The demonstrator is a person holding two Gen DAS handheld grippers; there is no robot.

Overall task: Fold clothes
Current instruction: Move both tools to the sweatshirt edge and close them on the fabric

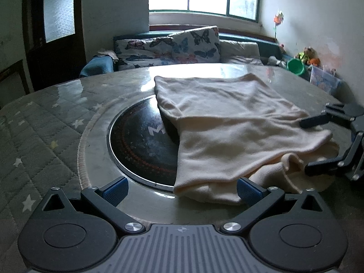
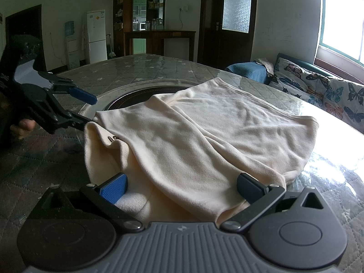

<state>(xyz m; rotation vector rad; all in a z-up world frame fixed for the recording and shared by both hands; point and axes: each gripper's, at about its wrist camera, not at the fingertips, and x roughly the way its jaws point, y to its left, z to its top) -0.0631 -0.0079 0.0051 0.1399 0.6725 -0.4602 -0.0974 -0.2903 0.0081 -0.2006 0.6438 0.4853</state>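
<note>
Cream garment (image 1: 229, 125) lay part-folded on the quilted, plastic-covered surface (image 1: 45, 136), half over the dark round hob (image 1: 141, 141). Soft, light, fleecy, limp; likely to sag and slide on the glossy cover. Best pinched at corners or along the near hem. Left hand-held gripper (image 1: 182, 191) spread wide at that hem, holding nothing. Right hand-held gripper (image 2: 180, 187) likewise spread, straddling the folded edge.
</note>
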